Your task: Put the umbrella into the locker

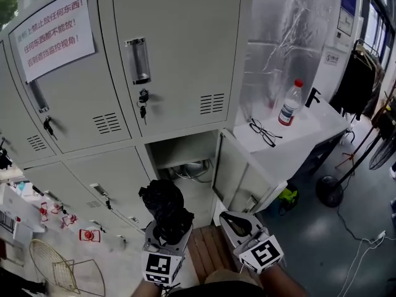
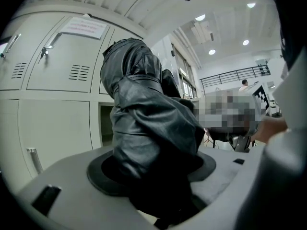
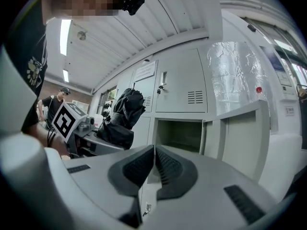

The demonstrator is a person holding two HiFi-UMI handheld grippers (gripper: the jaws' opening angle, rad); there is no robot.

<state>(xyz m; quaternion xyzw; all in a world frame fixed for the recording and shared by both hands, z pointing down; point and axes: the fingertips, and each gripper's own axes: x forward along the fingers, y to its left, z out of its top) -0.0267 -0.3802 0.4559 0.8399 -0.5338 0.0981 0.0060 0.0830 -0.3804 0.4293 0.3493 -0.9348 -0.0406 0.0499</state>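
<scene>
Grey floor (image 1: 322, 246); white table (image 1: 315, 129) at right; windows (image 1: 378, 17) behind it; ceiling lights (image 2: 200, 17) were lit.

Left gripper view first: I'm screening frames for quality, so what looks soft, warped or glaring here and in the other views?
Left gripper view: the umbrella looms close and dark, slightly soft; ceiling lamps blow out. Right gripper view: fisheye bends the lockers; the strip light glares. Head view: even light, sheen on the plastic sheet.

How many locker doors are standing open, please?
1: the door of the compartment beside the white table, swung out rightward; every other door in view is shut, though lockers beyond the frame may be hidden.
</scene>
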